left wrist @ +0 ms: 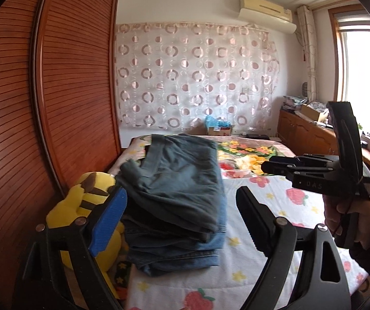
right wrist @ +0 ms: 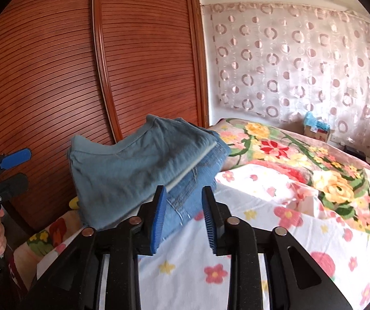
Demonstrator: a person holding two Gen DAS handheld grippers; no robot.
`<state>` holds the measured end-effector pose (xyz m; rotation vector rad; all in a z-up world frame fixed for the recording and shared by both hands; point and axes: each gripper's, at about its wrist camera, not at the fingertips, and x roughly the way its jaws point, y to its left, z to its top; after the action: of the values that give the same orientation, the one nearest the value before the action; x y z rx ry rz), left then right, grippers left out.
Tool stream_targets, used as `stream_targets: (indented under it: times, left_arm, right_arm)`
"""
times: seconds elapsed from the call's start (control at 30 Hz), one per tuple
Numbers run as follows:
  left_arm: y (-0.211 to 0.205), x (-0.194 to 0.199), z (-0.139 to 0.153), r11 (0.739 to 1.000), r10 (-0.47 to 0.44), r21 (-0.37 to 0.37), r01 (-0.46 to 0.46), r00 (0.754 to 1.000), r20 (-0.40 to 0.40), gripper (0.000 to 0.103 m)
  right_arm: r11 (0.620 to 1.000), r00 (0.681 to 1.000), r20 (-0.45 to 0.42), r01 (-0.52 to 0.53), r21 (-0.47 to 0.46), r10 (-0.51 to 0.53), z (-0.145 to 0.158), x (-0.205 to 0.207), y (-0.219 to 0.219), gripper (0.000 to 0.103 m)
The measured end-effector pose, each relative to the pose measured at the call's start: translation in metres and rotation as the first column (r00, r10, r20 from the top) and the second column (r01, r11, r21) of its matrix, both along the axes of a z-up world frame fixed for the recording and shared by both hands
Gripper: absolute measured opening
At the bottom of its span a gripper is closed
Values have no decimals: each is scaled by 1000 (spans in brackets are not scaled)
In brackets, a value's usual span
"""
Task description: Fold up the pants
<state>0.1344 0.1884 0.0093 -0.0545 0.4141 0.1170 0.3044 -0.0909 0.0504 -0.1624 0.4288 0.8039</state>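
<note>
Stack: folded grey-blue cotton pants [left wrist: 182, 180] atop folded blue denim jeans [left wrist: 174, 248] on flowered bedsheet [left wrist: 267, 206]
Left gripper [left wrist: 182, 222]: jaws wide apart, empty
Right gripper [right wrist: 183, 222]: jaws slightly apart, empty

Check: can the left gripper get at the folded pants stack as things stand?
Probably yes. The left gripper is open with the pants stack right ahead between its fingers; the yellow plush sits aside.

Folded pants [right wrist: 138, 170] lie stacked on the flowered bedsheet [right wrist: 236, 266], just beyond the right gripper [right wrist: 183, 219]'s parted jaws.
</note>
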Motion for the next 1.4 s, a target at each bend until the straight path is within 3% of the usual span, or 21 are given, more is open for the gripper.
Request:
stream_targets:
  times: [0.4, 0.53, 0.8, 1.03, 1.4]
  left_arm:
    - [-38, 0, -1, 998, -59, 34, 60, 998, -23, 90]
    - [-51, -2, -2, 995, -87, 39, 88, 996, -18, 103]
    - [-76, -7, 1, 989, -144, 26, 145, 989, -27, 103]
    - [-96, -10, -2, 980, -198, -13, 198, 980, -33, 103]
    - [-135, -11, -8, 978, -207, -4, 207, 976, -67, 103]
  right_arm:
    - [995, 995, 48, 92, 23, -93, 4, -69, -33, 72]
    - [992, 991, 51, 124, 23, -125, 3, -87, -40, 75]
    - [978, 978, 41, 203, 37, -205, 1, -113, -57, 85]
    - [955, 955, 33, 292, 45, -293, 2, -143, -65, 85]
    - [930, 930, 39, 362, 63, -364, 6, -192, -73, 85]
